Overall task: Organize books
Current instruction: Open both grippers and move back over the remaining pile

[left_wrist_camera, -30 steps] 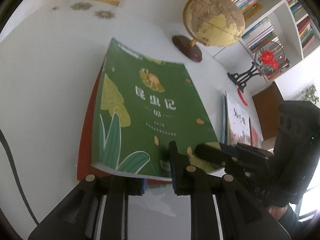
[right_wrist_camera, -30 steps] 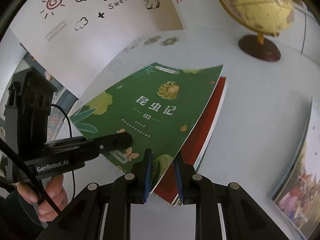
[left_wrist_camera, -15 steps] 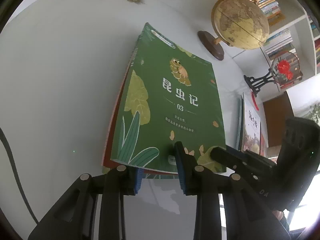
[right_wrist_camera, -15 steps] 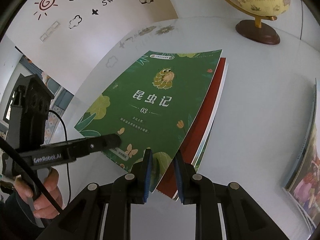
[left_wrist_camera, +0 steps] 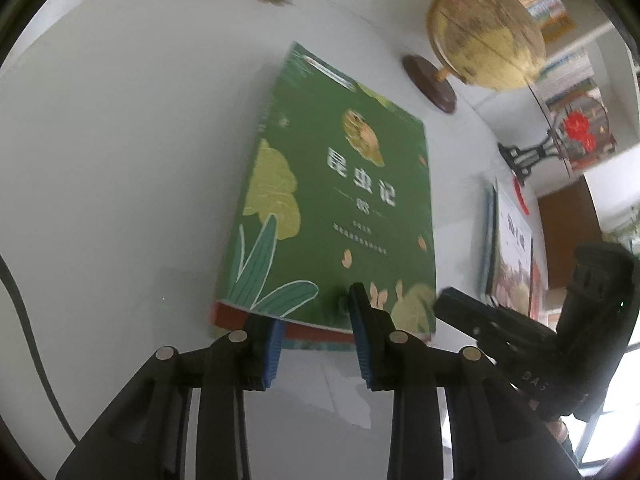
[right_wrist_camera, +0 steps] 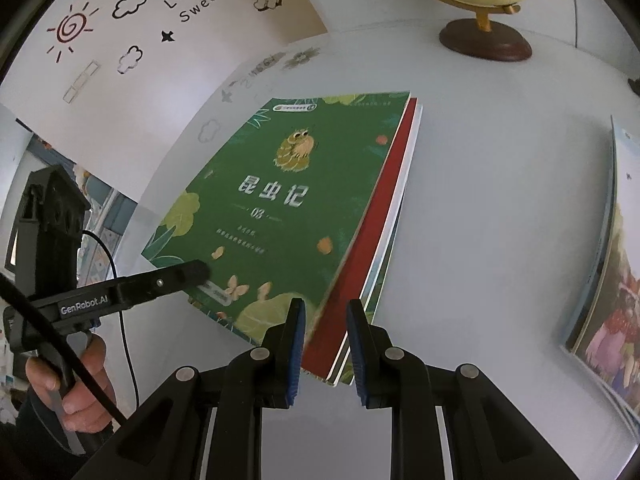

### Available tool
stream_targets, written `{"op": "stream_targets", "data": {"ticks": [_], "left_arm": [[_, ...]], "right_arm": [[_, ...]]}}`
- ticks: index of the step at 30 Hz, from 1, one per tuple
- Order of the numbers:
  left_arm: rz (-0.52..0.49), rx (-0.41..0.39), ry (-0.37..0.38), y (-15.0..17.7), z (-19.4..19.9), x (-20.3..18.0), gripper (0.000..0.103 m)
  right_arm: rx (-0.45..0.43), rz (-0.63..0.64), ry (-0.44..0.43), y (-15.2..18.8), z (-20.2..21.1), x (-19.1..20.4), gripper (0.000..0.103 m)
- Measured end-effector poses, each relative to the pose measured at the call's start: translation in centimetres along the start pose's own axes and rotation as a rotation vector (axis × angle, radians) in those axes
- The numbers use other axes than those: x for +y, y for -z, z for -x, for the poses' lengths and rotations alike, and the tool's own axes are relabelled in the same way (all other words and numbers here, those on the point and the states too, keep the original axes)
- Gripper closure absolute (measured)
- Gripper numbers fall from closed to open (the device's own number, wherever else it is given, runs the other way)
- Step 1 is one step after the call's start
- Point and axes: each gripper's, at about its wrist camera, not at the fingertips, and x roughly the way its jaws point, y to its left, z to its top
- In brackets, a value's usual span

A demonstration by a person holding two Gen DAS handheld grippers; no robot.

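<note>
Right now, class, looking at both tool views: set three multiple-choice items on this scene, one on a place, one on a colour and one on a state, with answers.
1. Where is the globe relative to the green book? A on it; B beyond it, on the table; C under it.
2. What colour is the book directly beneath the green book? A blue; B yellow; C red.
3. The right tool is: A wide open in the air; B holding the globe; C closed on the stack's near corner.

Answers: B, its base stands on the table past the book's far edge; C, the red book shows along the green book's edge; C, its pads sit either side of the stack's corner.
</note>
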Motion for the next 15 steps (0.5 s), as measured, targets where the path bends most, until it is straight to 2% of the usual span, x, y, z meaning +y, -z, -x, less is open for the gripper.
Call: {"op": "stream_targets", "data": {"ticks": [4, 9, 15], "left_arm": [[-0.063, 0.023, -0.046, 0.9, -0.4, -1.4, 0.074], [-0.054, 0.067, -0.040, 1.5, 0.2, -0.6, 0.074], [-0.085, 0.119, -0.057, 4.1, 1.8, 0.3, 0.074]], "right_arm": [[-0.005, -0.008, 0.009, 0.5, 0.3, 0.4, 0.082], [-0.031, -0.014, 0.004, 0.5, 0.9, 0.7, 0.082], [-0.044, -0.006, 0.000, 0.6, 1.1, 1.4, 0.082]]}}
